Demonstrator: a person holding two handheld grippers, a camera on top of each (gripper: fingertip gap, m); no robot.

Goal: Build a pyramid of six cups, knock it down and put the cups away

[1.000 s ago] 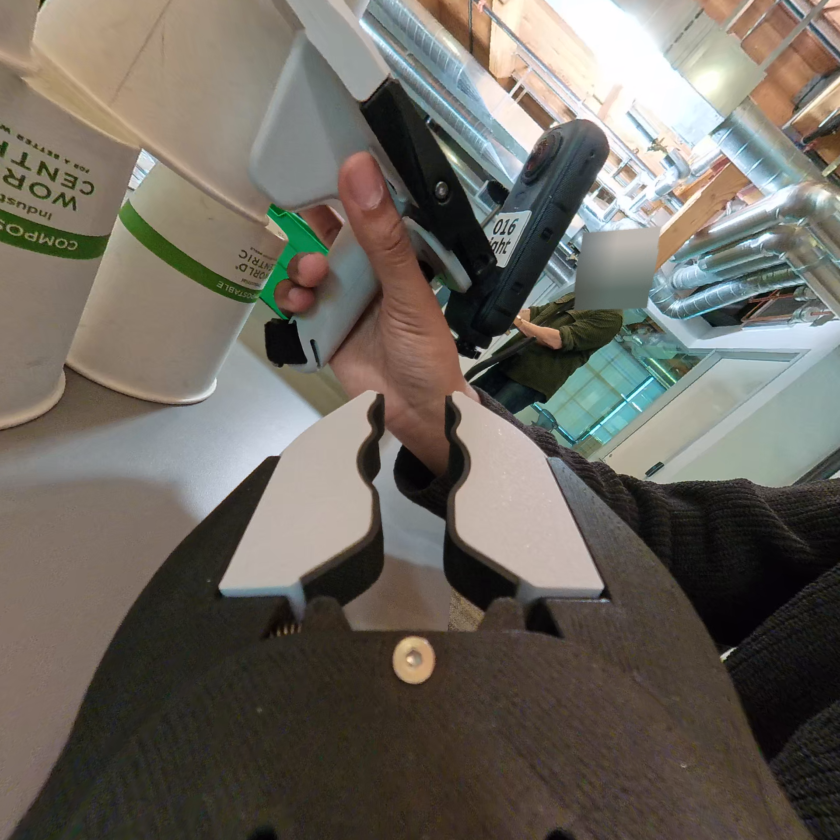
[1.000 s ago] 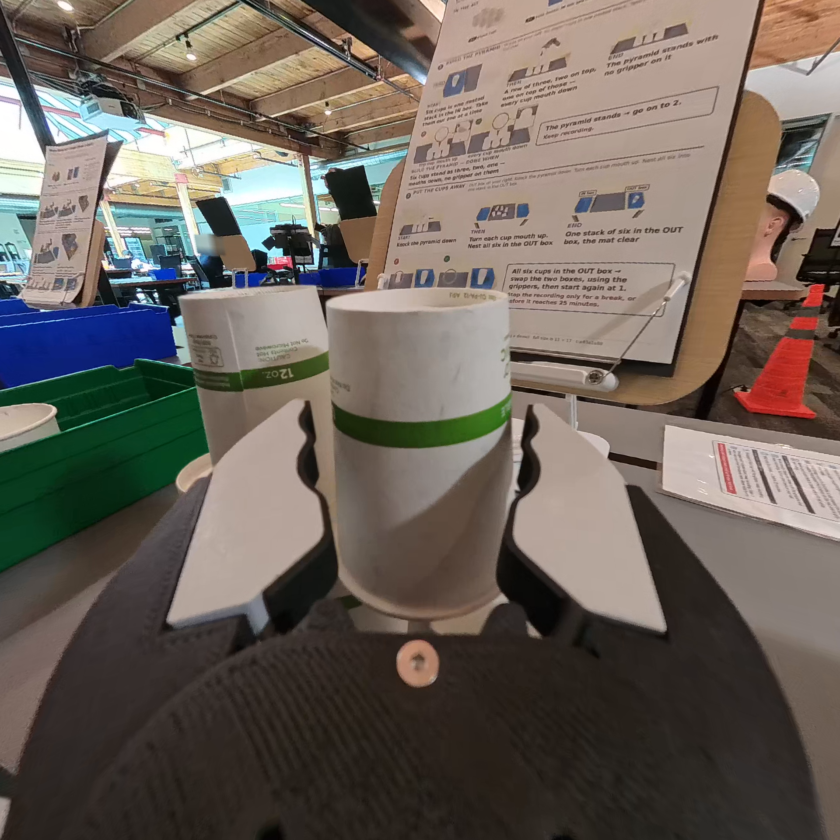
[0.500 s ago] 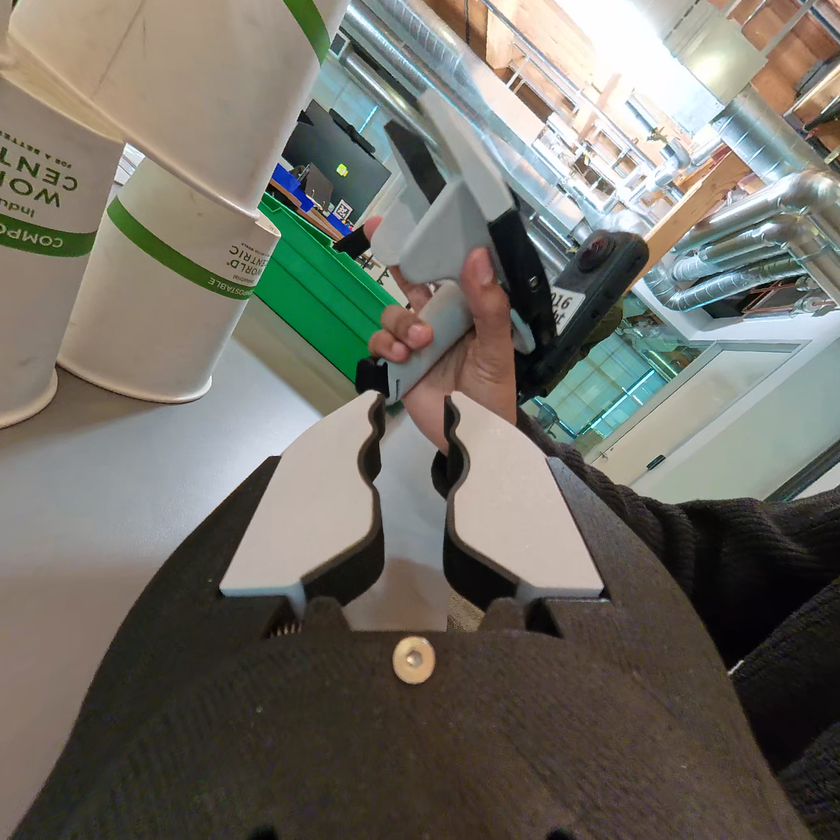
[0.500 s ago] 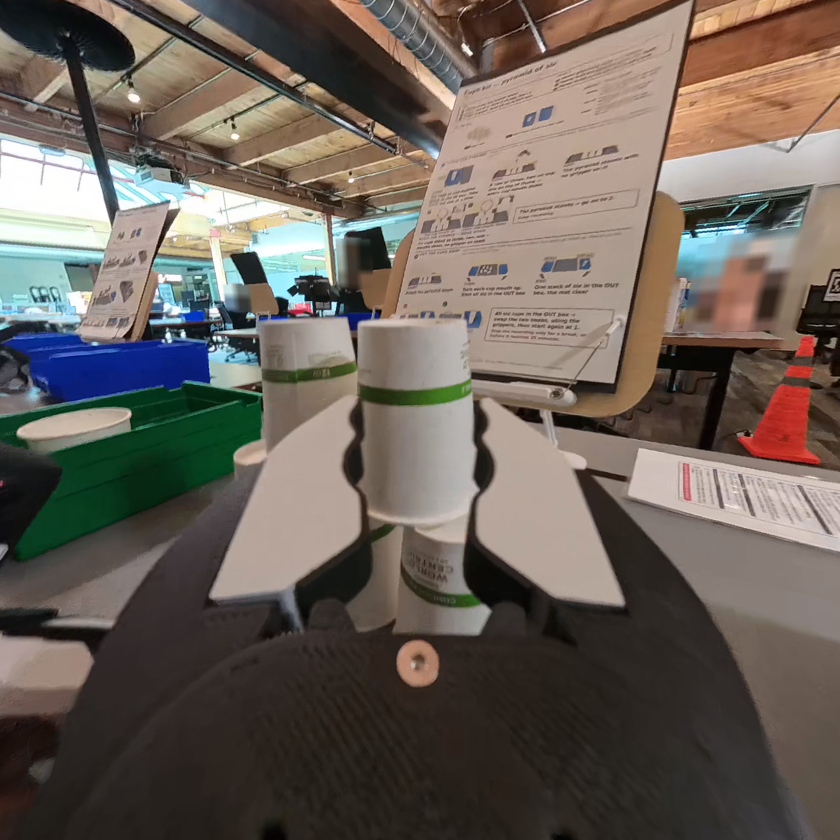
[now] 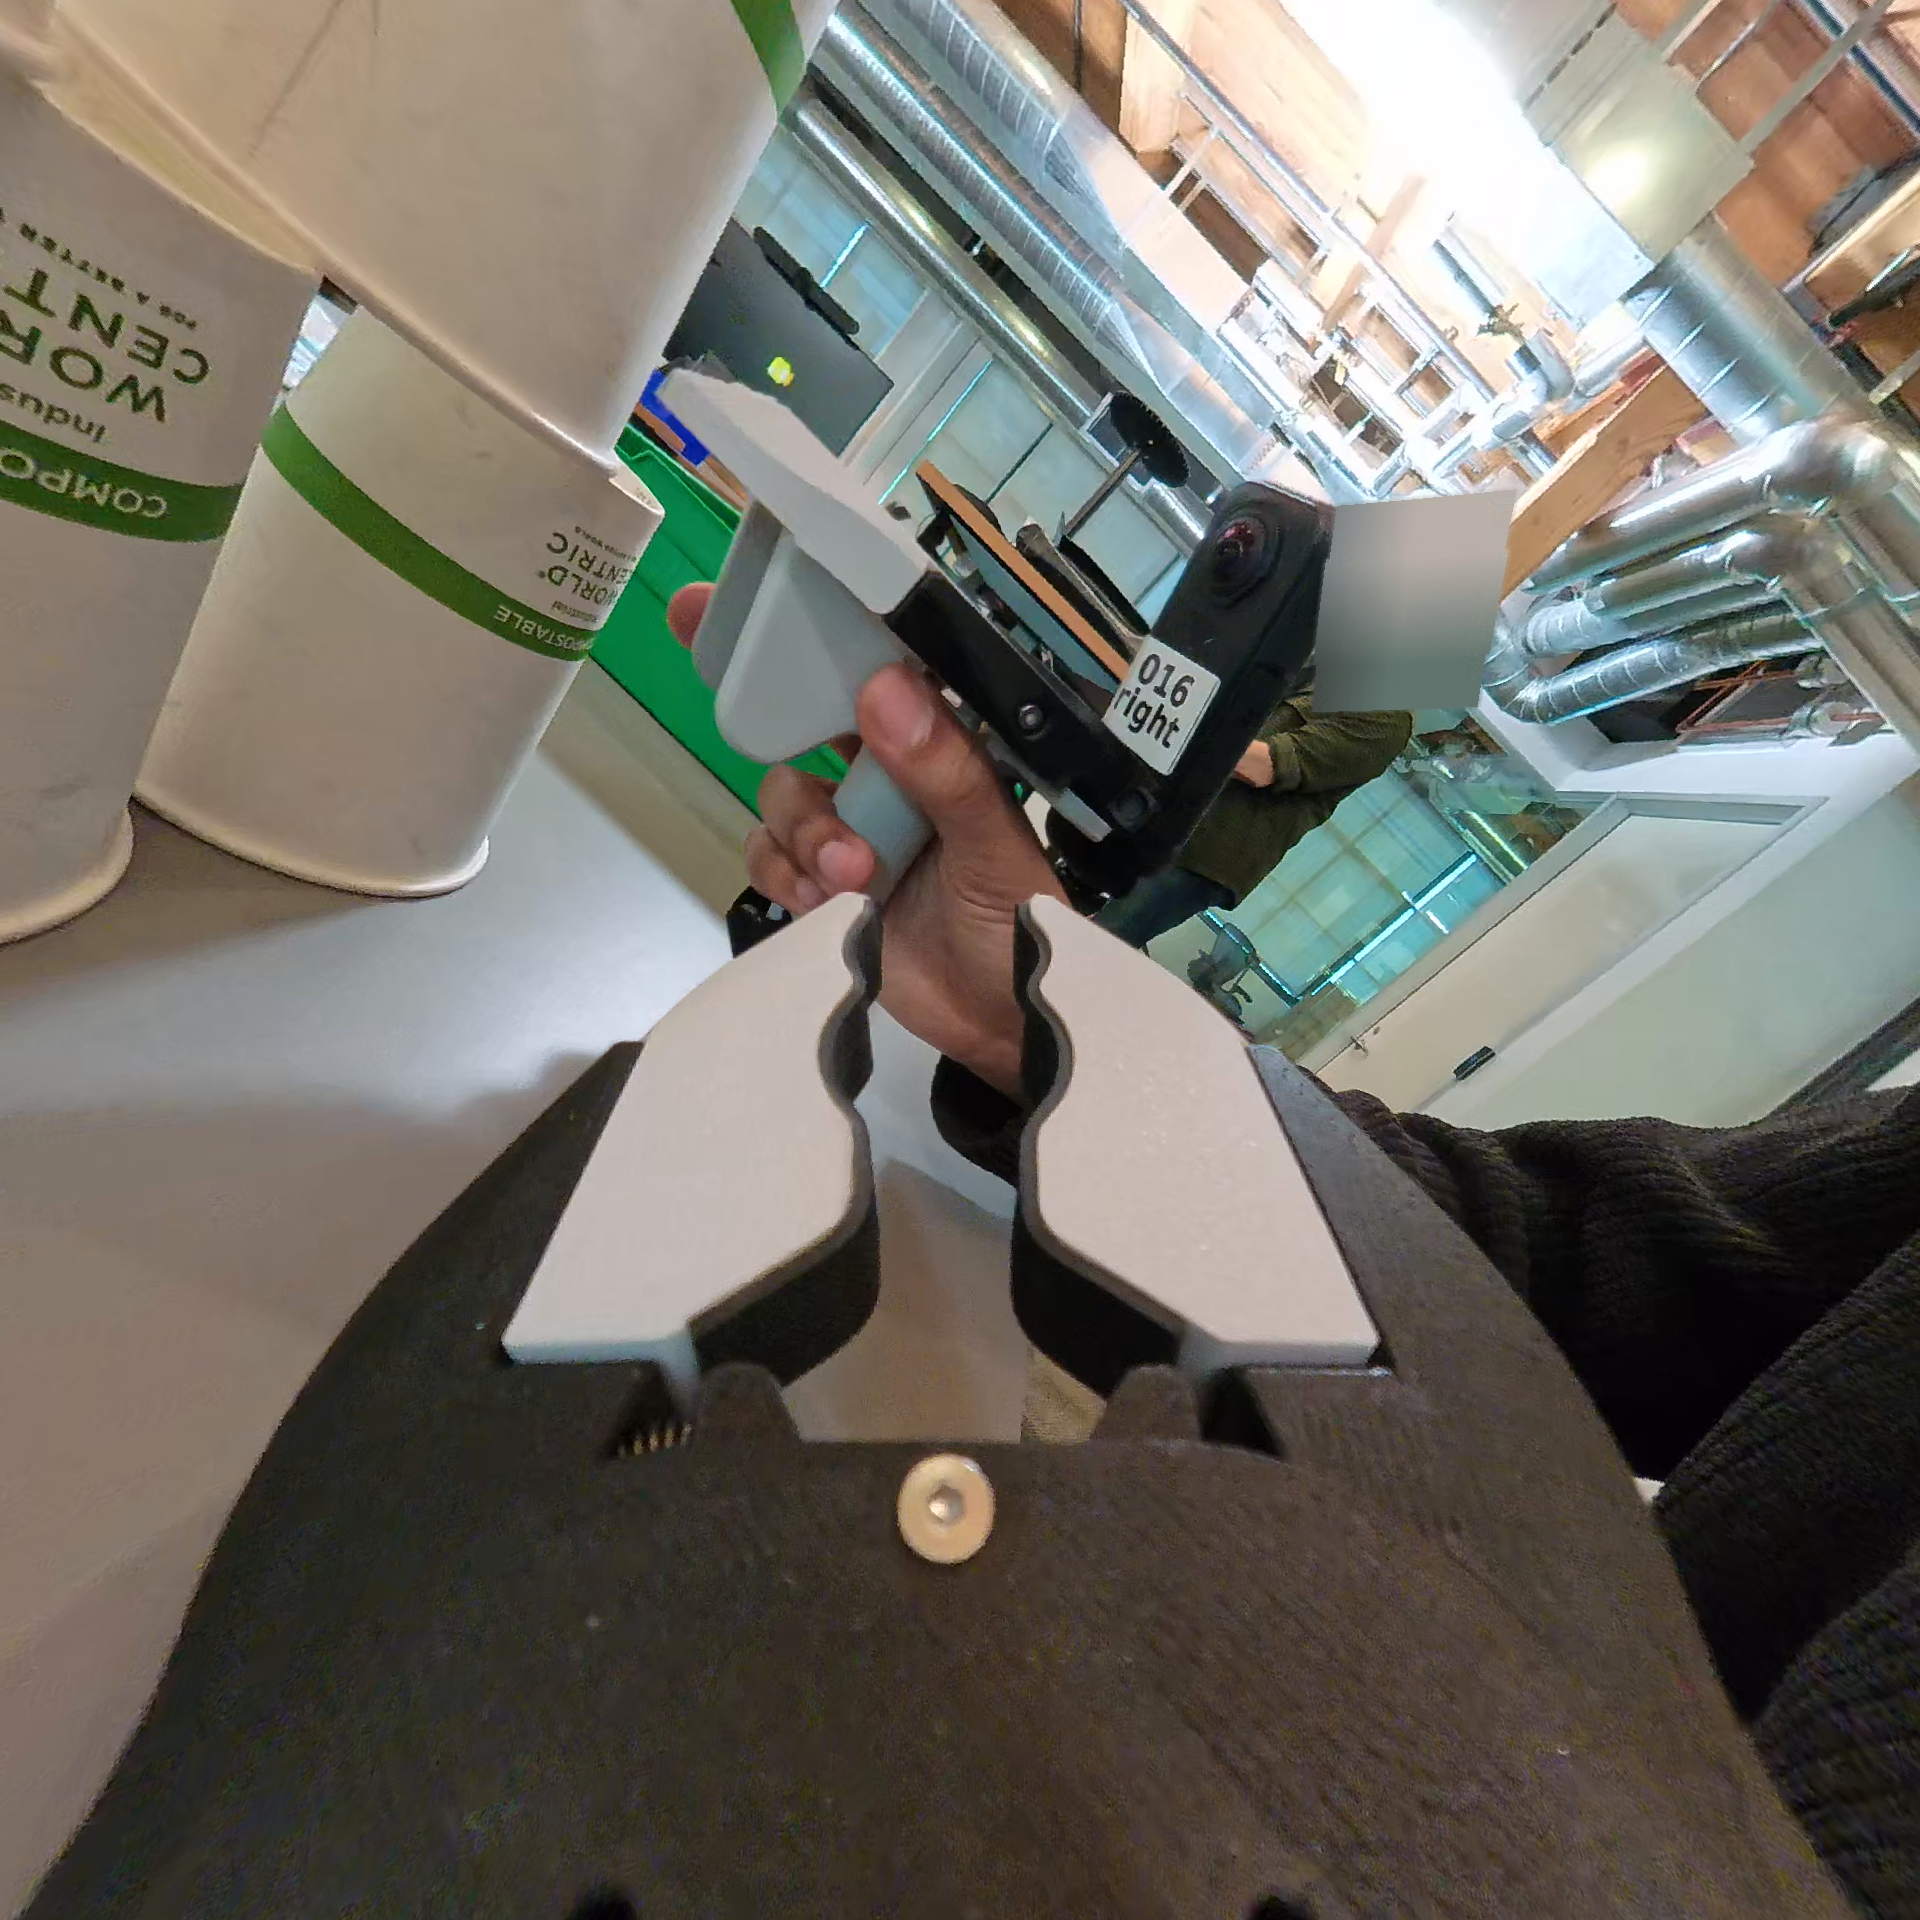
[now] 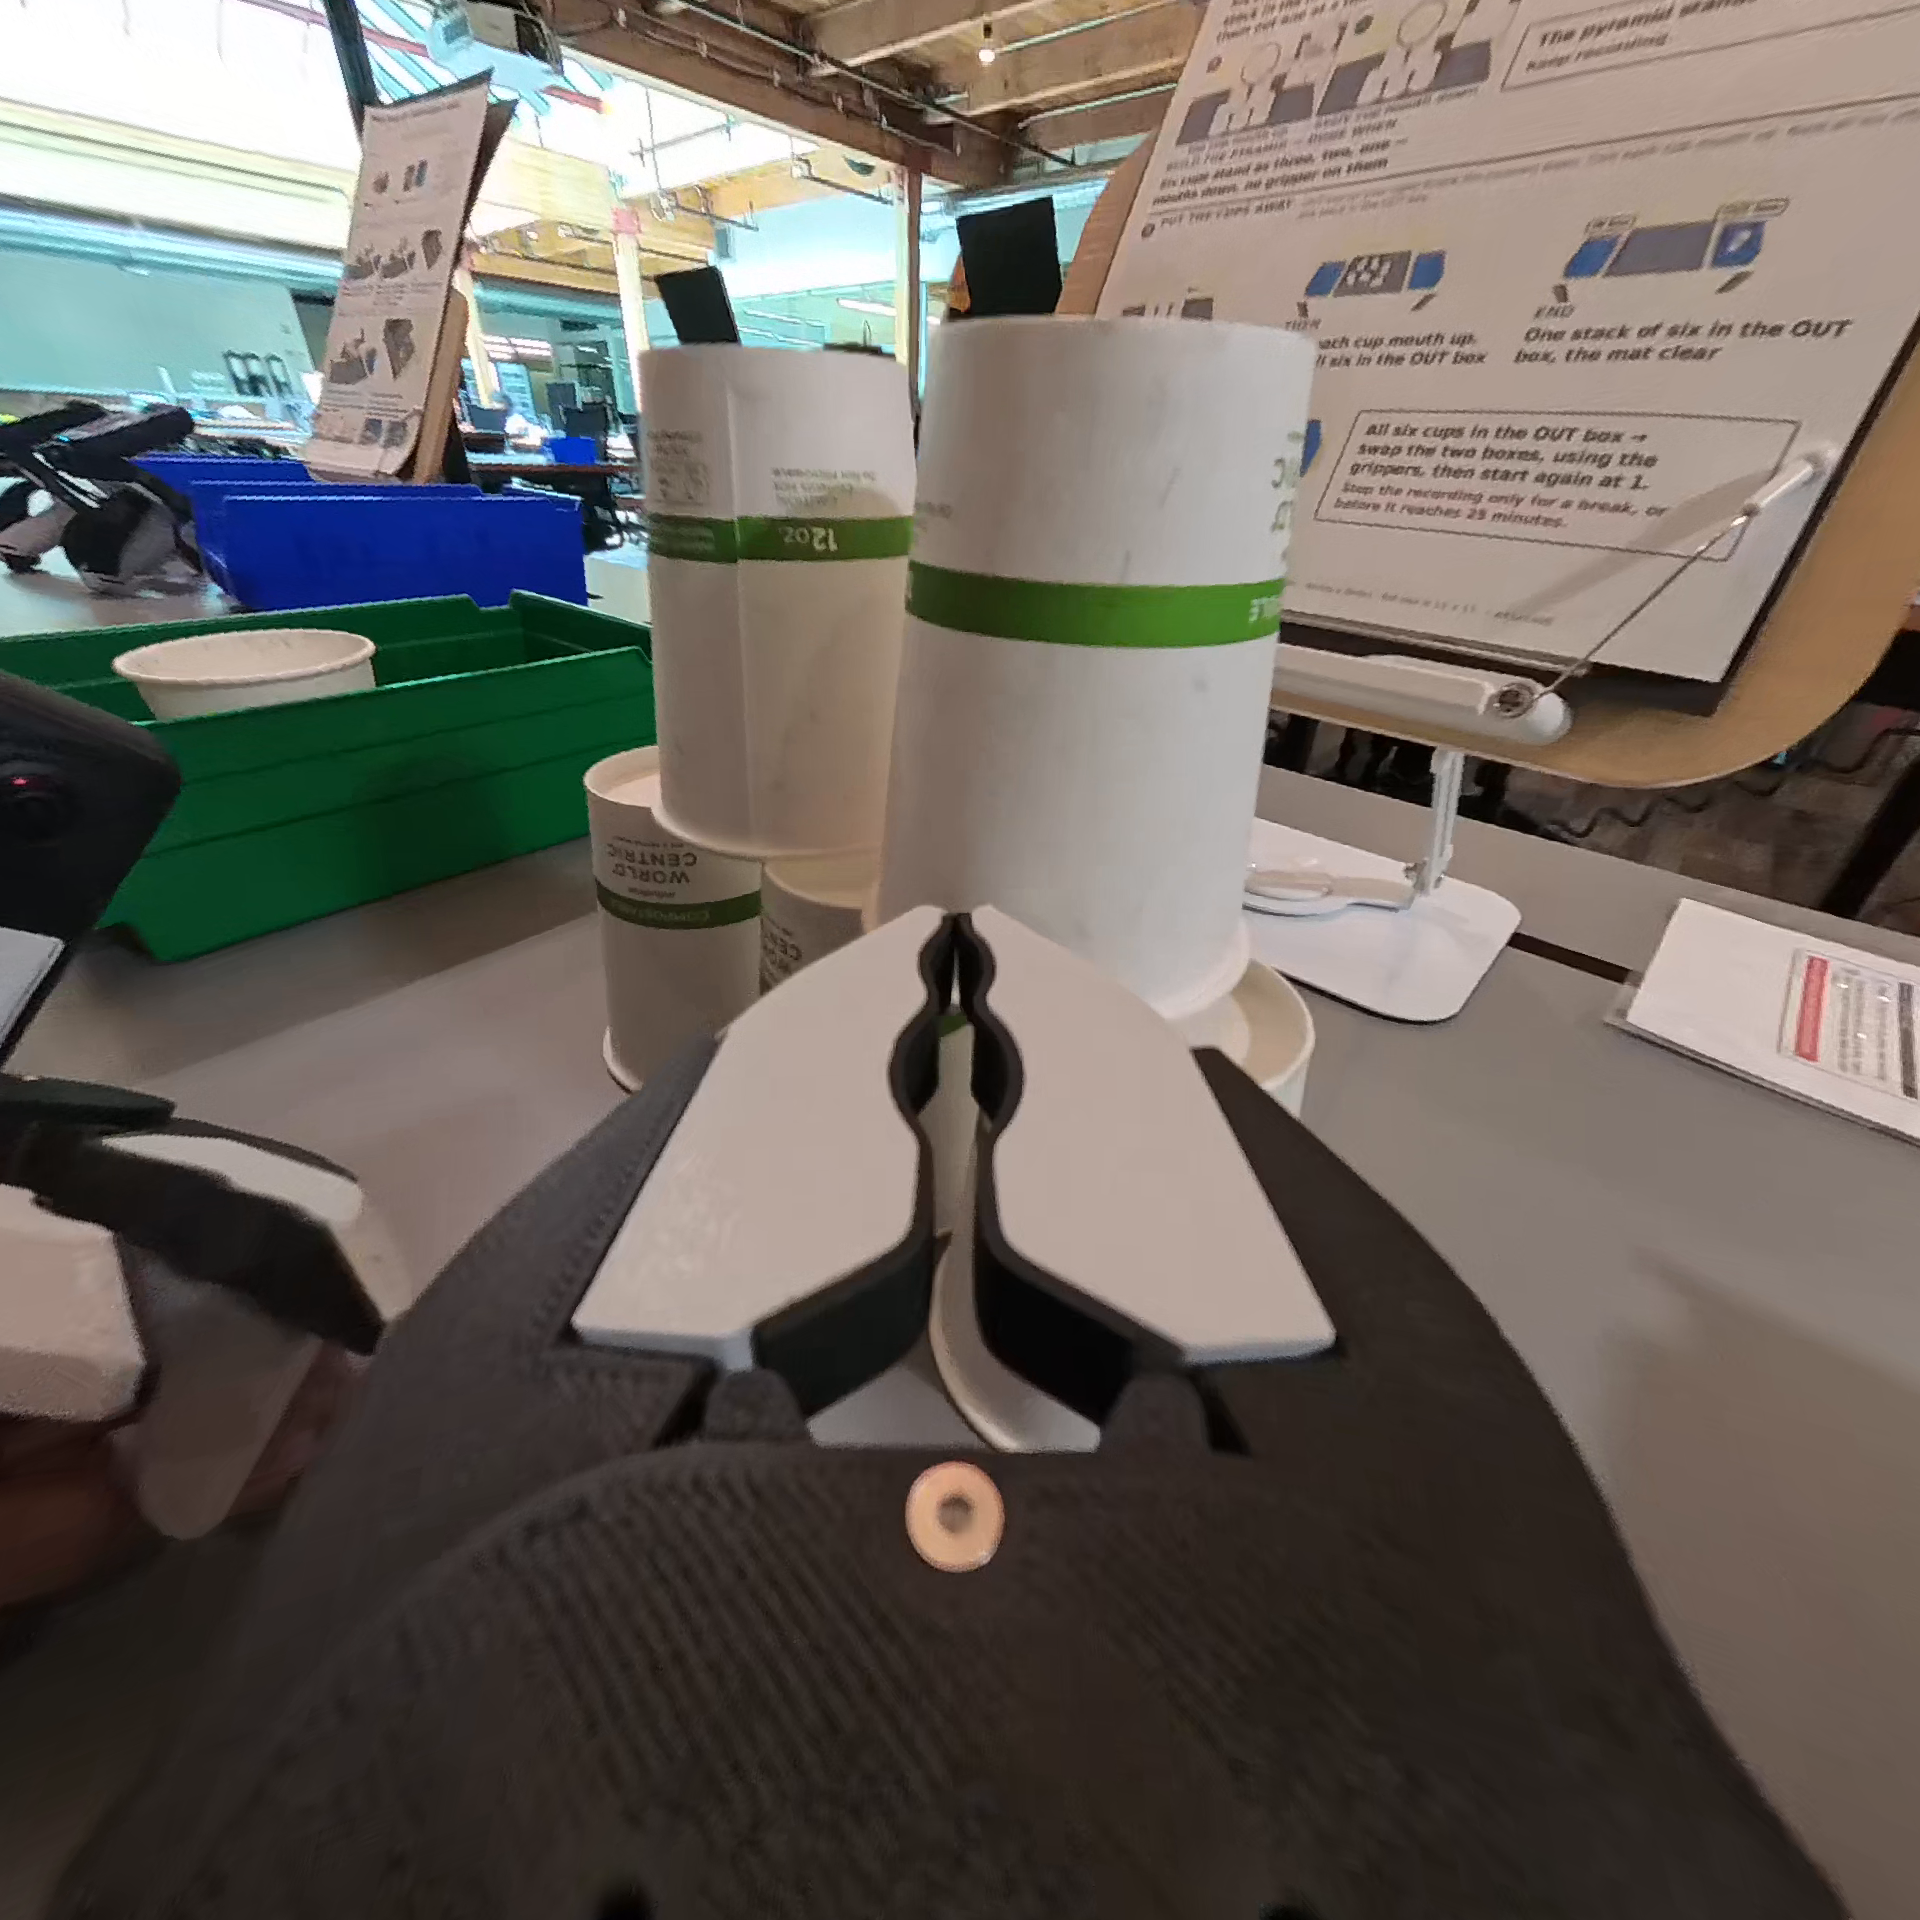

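Several white paper cups with green bands stand mouth down in a stack on the grey table (image 6: 1558,1195). Two upper cups (image 6: 779,582) (image 6: 1101,644) rest on lower cups (image 6: 675,914). My right gripper (image 6: 956,925) is shut and empty, just in front of the nearer upper cup and apart from it. My left gripper (image 5: 943,925) is open by a narrow gap and empty, low beside the stack's lower cups (image 5: 395,675). A hand (image 5: 935,831) holds the right gripper (image 5: 748,436) straight ahead of it.
A green bin (image 6: 364,748) with one upright cup (image 6: 249,670) stands left of the stack, with blue bins (image 6: 395,540) behind. An instruction board (image 6: 1507,312) on a stand is at back right. A paper sheet (image 6: 1787,1018) lies at right. A person (image 5: 1299,779) stands far off.
My right gripper has let go of the nearer upper cup, drawn back from it and shut its fingers. My left gripper has stayed in place with the same gap.
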